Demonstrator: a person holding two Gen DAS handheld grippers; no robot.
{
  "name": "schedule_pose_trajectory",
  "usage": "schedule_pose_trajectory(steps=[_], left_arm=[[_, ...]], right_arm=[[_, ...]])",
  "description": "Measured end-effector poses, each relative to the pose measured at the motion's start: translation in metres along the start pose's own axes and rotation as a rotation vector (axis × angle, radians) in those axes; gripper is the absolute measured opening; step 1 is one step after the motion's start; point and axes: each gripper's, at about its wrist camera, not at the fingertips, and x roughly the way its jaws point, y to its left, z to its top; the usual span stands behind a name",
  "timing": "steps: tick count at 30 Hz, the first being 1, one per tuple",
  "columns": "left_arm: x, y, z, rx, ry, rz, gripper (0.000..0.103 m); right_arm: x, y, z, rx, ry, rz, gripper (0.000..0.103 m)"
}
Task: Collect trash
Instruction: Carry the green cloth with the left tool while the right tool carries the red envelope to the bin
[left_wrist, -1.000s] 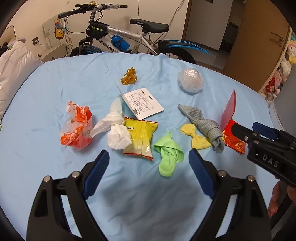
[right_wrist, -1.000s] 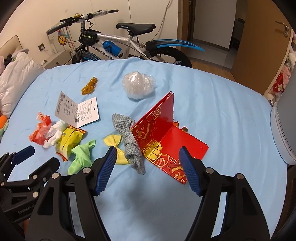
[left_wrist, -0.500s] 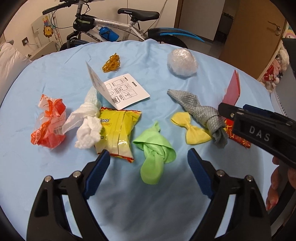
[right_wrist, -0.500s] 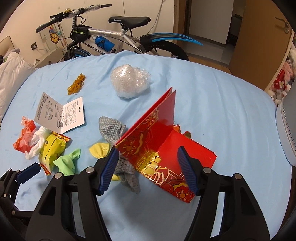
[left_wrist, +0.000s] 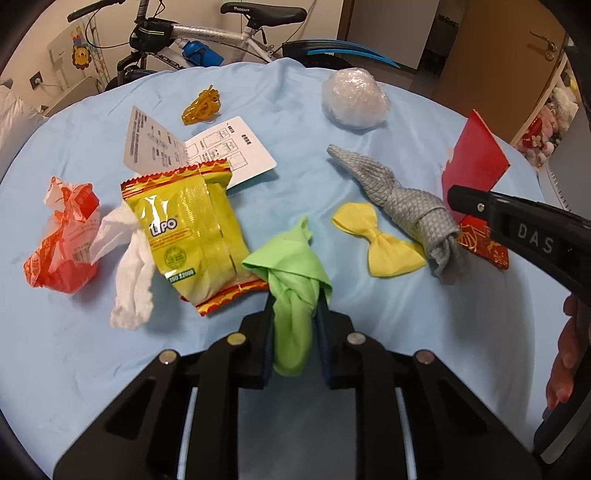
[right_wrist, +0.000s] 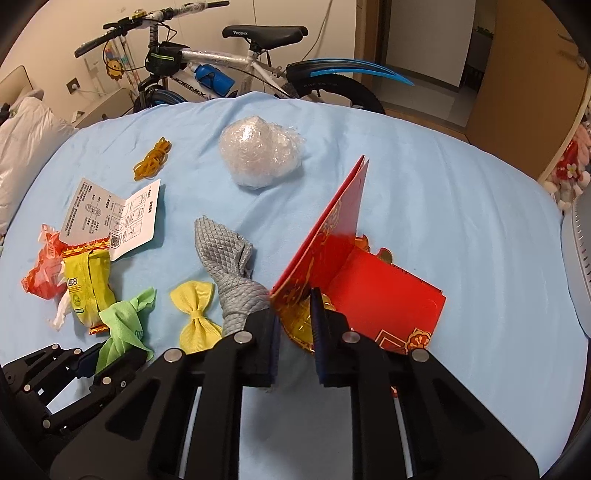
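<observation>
Left gripper (left_wrist: 293, 325): having just closed, pinching one knotted green cloth (left_wrist: 291, 280).
Right gripper (right_wrist: 295, 332): having just closed, seemingly clamping one red-gold card's (right_wrist: 369, 295) near edge.

Littered light-blue bed sheet (left_wrist: 369, 96)

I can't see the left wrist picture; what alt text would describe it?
The left gripper has just closed its jaws on a knotted green cloth lying on a blue sheet, beside a yellow snack packet, yellow bow and grey cloth.
</observation>
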Motion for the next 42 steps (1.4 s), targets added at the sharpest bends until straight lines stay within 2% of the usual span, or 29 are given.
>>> schedule_pose_trajectory(steps=[5, 14, 18, 30, 35, 42], left_arm=[[-0.011, 0.002, 0.003, -0.015, -0.034, -0.029, 0.018], [-0.042, 0.008, 0.007, -0.036, -0.092, -0.117, 0.018], [-0.059, 0.009, 0.004, -0.034, -0.101, -0.133, 0.018], [-0.128, -0.002, -0.008, -0.015, -0.123, -0.104, 0.018], [-0.16, -0.016, -0.016, 0.009, -0.152, -0.112, 0.018], [-0.198, -0.044, -0.026, 0.058, -0.191, -0.141, 0.018]], right_arm=[[-0.01, -0.002, 0.001, 0.001, -0.017, 0.007, 0.002], [-0.032, -0.01, -0.003, 0.001, -0.039, -0.007, 0.001], [-0.047, -0.014, -0.006, 0.005, -0.052, -0.005, 0.001], [-0.131, -0.024, -0.028, -0.011, -0.095, 0.04, 0.001], [-0.173, -0.029, -0.039, -0.007, -0.131, 0.063, 0.001], [-0.227, -0.034, -0.057, -0.01, -0.194, 0.054, 0.001]])
